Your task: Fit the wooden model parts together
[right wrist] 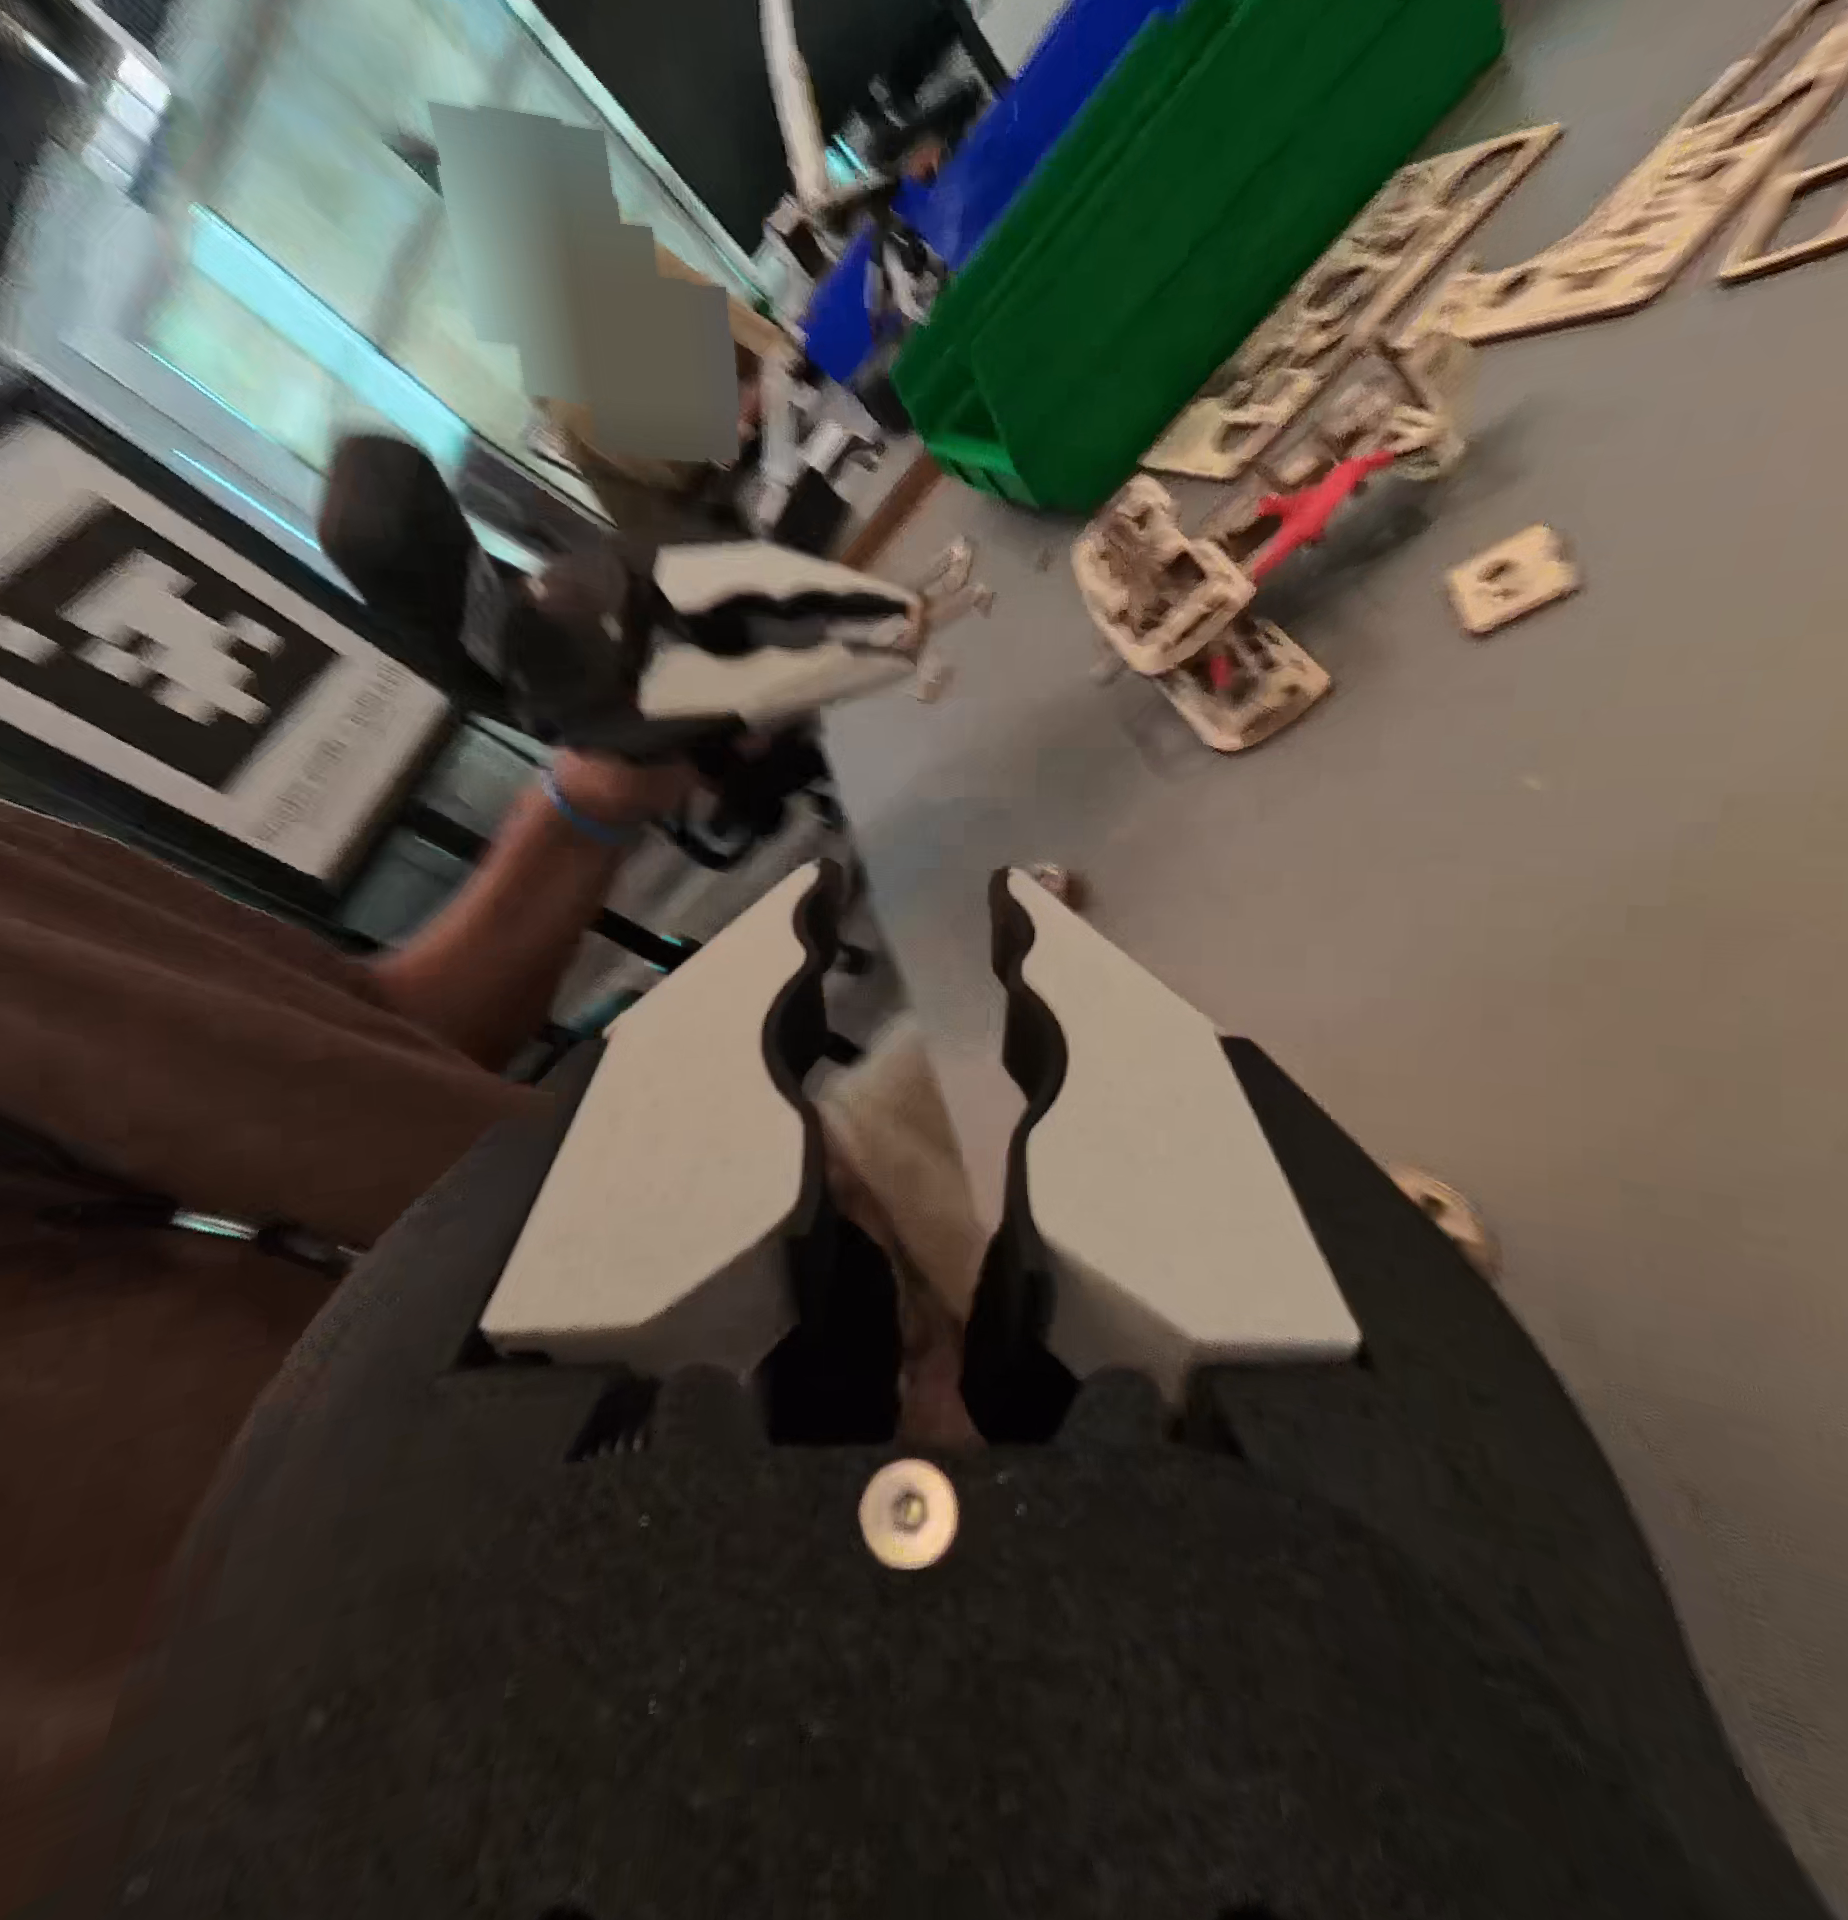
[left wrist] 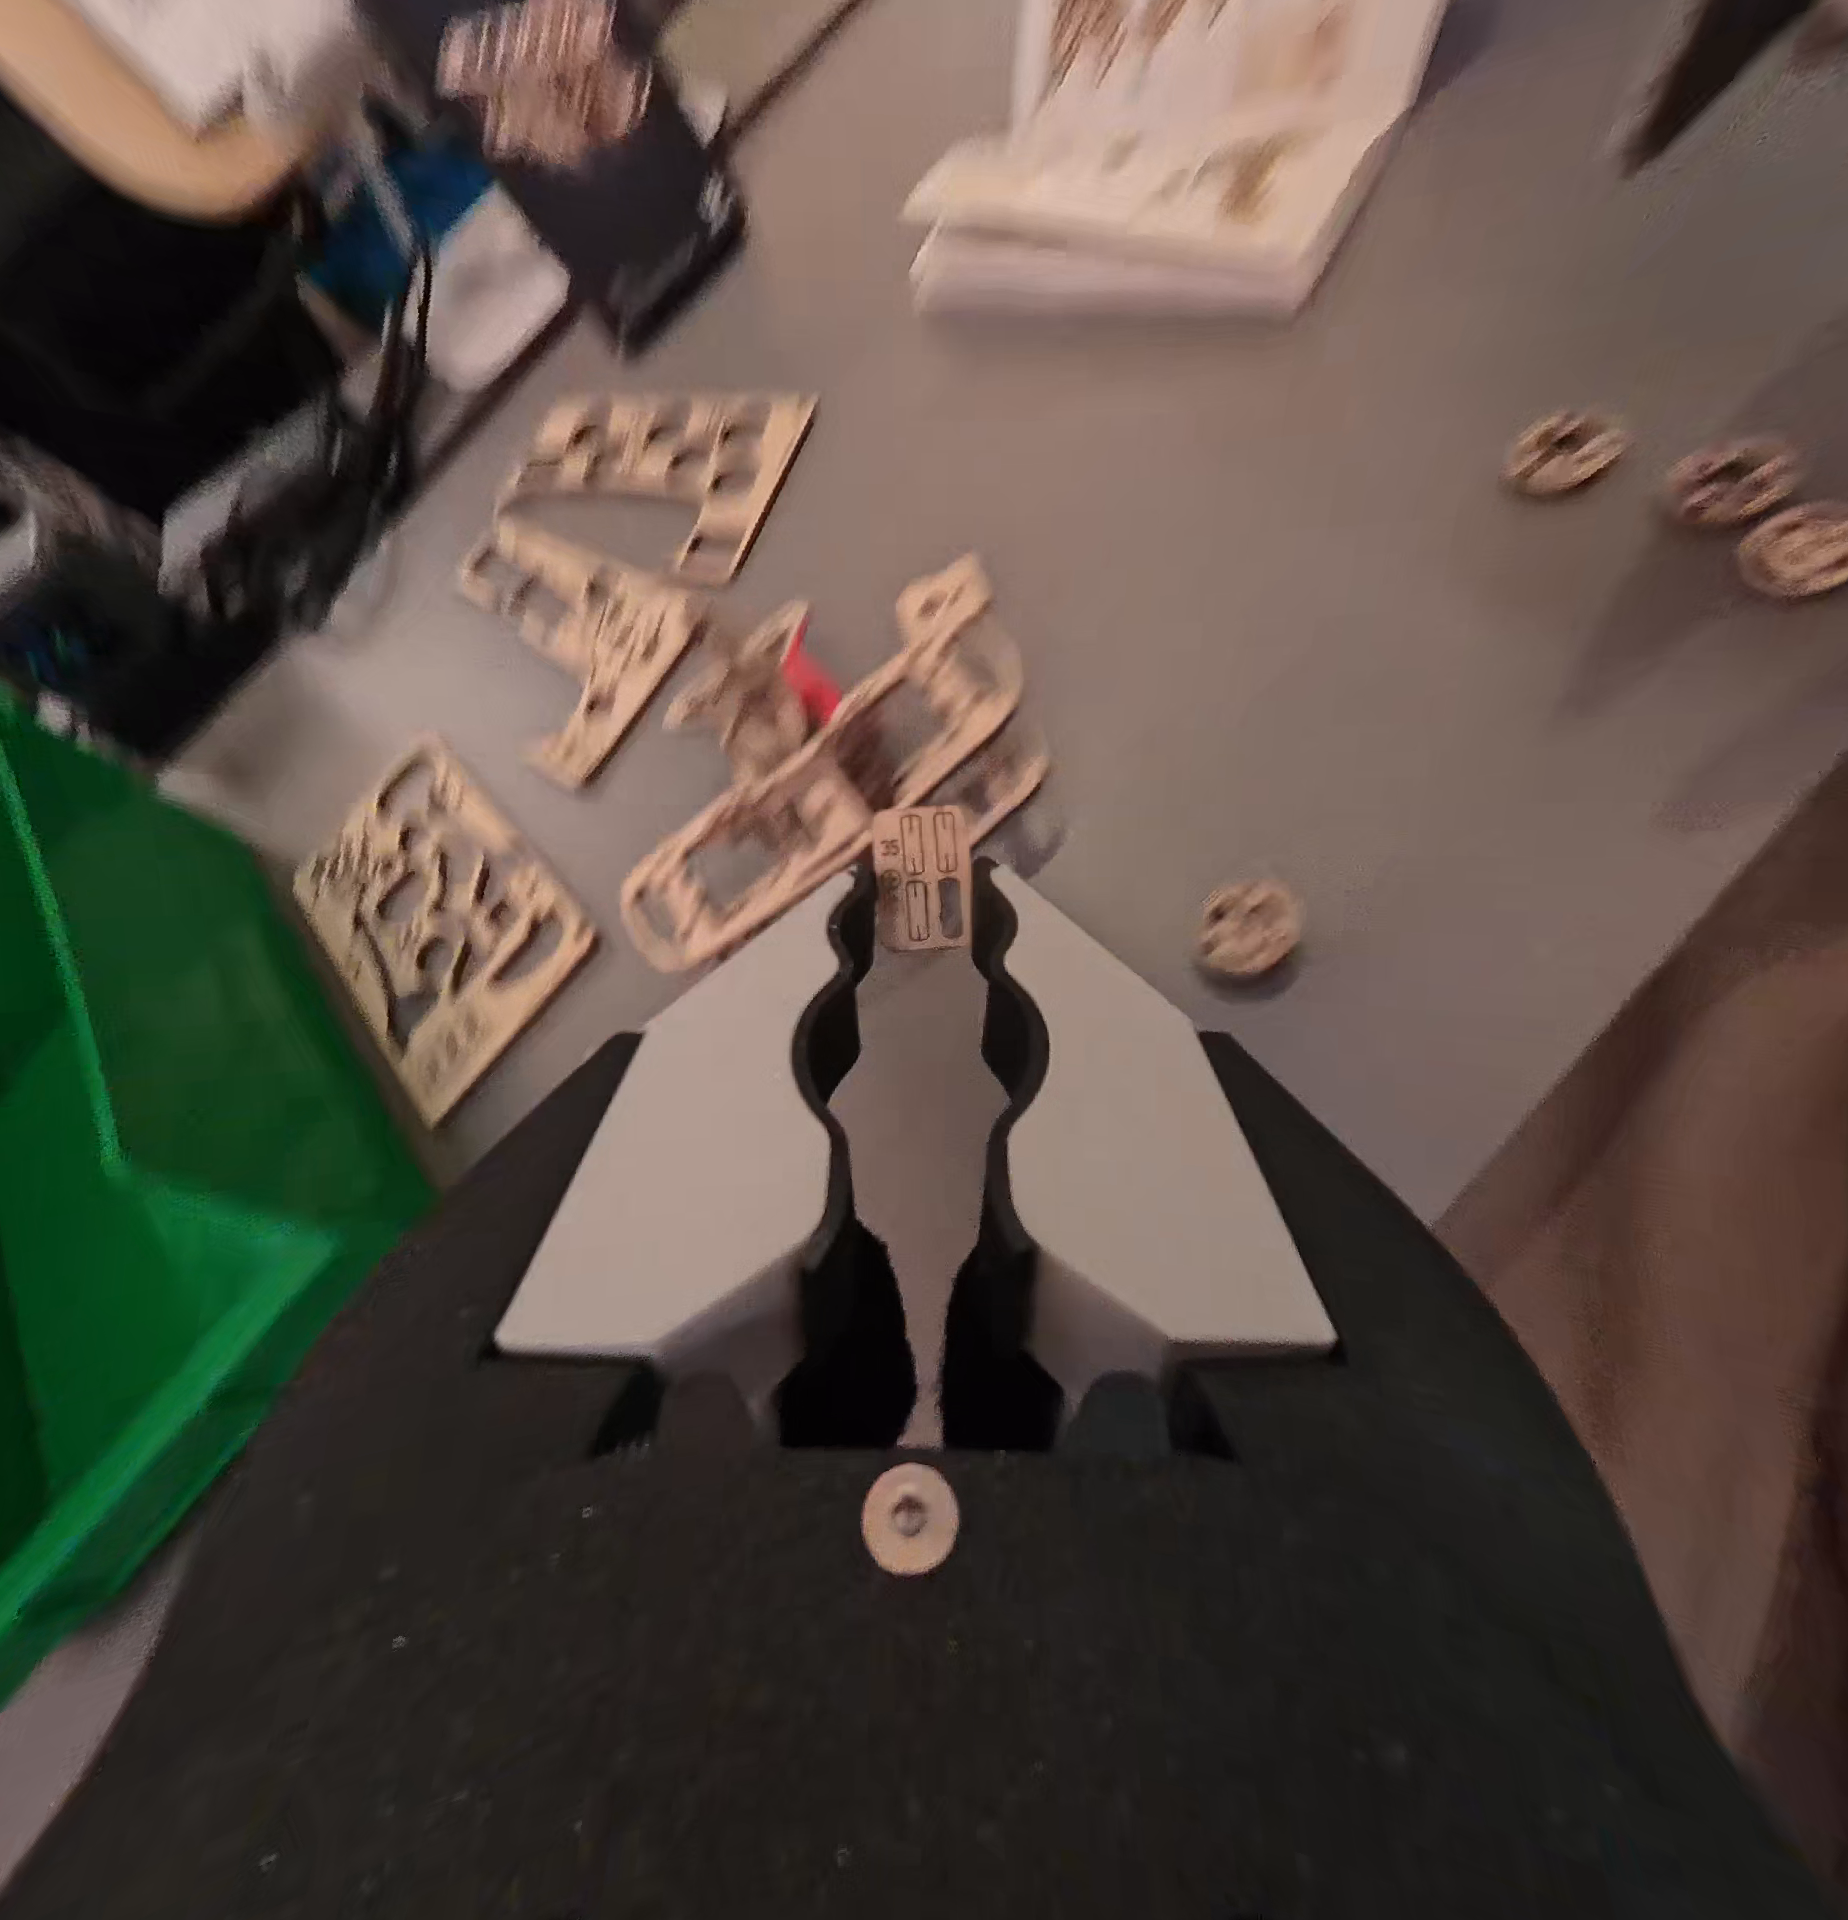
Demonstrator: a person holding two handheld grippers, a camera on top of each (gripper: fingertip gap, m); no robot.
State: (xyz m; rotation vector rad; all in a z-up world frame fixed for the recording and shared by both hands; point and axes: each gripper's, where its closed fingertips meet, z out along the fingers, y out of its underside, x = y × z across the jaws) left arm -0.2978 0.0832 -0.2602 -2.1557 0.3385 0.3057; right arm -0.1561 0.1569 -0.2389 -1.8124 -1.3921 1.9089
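Grey surface point(left wrist: 1263, 644) carries scattered wooden sheets point(left wrist: 437, 925) and a green bin point(left wrist: 120, 1143). Left tool point(left wrist: 922, 883) pinches a small wooden piece point(left wrist: 922, 878). Right tool point(right wrist: 915, 883) spread, empty.

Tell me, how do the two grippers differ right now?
The left gripper pinches a small wooden piece at its fingertips; the right gripper holds nothing. The left gripper's fingers are closed onto that piece, while the right gripper's stand apart with a clear gap. Both have pale grey fingers with wavy black inner edges.
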